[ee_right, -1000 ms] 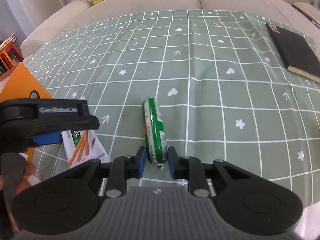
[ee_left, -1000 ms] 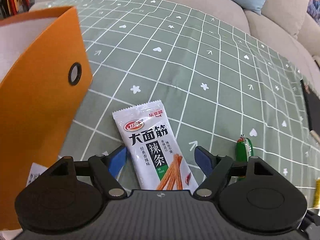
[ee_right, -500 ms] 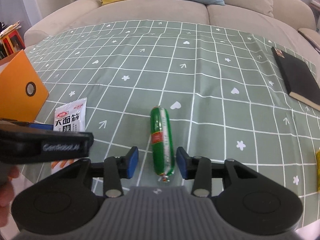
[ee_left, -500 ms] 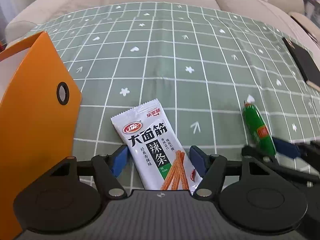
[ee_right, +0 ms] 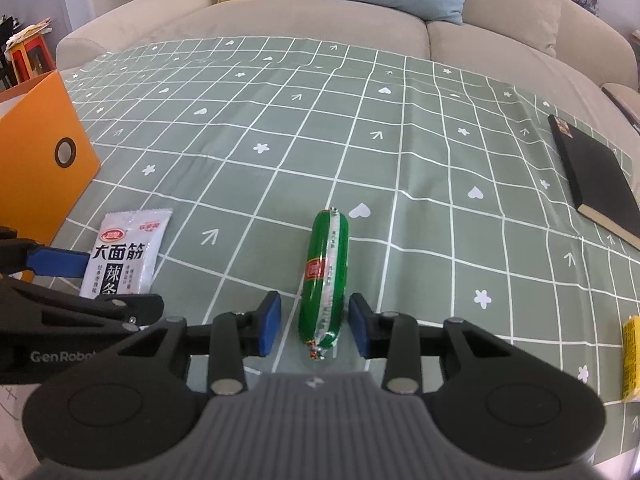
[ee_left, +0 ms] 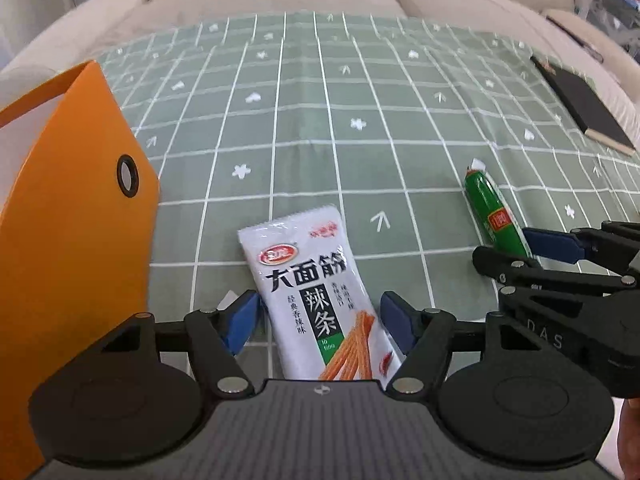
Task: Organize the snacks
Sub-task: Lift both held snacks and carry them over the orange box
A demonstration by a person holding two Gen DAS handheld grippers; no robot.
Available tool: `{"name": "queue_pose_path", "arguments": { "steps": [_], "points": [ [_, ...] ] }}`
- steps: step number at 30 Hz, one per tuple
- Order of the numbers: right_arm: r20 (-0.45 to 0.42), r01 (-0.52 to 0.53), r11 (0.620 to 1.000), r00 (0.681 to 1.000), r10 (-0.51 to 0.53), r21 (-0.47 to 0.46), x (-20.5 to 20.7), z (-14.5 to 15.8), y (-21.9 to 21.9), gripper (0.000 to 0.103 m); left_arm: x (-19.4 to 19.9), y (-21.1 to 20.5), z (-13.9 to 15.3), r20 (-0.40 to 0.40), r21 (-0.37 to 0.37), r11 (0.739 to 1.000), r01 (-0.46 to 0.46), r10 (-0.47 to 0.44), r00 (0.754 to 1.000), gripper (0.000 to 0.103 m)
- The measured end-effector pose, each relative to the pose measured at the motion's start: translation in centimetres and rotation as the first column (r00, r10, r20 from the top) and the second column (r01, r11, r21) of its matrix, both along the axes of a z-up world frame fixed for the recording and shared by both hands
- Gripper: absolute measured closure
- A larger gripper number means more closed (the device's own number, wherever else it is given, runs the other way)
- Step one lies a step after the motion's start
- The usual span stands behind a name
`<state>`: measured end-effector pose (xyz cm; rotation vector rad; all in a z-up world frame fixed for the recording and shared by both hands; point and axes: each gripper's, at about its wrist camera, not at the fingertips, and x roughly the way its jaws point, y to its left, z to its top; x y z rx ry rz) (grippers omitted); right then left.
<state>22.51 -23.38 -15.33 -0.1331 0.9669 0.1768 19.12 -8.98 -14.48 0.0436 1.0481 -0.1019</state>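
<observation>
A white spicy-strip snack packet [ee_left: 308, 280] lies flat on the green checked cloth. My left gripper [ee_left: 320, 322] straddles its lower half; its jaws are opening and the blue pads stand just off the packet's edges. A green sausage [ee_right: 328, 264] lies lengthwise on the cloth. My right gripper [ee_right: 314, 324] is open around its near end, with a clear gap on the left side. The left wrist view also shows the sausage [ee_left: 492, 208], to the right, with the right gripper's blue fingers [ee_left: 552, 240] at its near end. The packet [ee_right: 124, 256] appears at the left of the right wrist view.
An orange storage box [ee_left: 68, 240] with a round grommet stands close on the left, open at the top. A black notebook [ee_right: 596, 176] lies at the far right. A yellow packet [ee_right: 632, 360] sits at the right edge. A beige sofa [ee_right: 280, 20] lies beyond the cloth.
The right gripper's jaws went from pressed on the sausage's near end to apart. The left gripper rolled, bringing the right gripper and the sausage into its view; its jaws narrowed slightly around the packet.
</observation>
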Motion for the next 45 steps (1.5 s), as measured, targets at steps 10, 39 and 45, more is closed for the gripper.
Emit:
{"name": "queue_pose_path", "arguments": {
  "steps": [10, 39, 45],
  "points": [
    [-0.009, -0.007, 1.000, 1.000, 0.007, -0.013, -0.1, 0.2, 0.4, 0.066, -1.0, -0.2, 0.0, 0.053, -0.013, 1.000, 0.006, -0.006, 0.999, 0.036],
    [-0.118, 0.159, 0.899, 0.986, -0.120, 0.408, -5.5, 4.8, -3.1, 0.084, -7.1, 2.6, 6.1, 0.204, -0.209, 0.976, 0.061, -0.018, 0.979, 0.042],
    [-0.094, 0.173, 0.896, 0.985, -0.147, 0.409, -7.2, 5.9, -2.6, 0.085, -7.9, 4.2, 7.9, 0.223, -0.266, 0.963, 0.040, 0.021, 0.975, 0.042]
  ]
}}
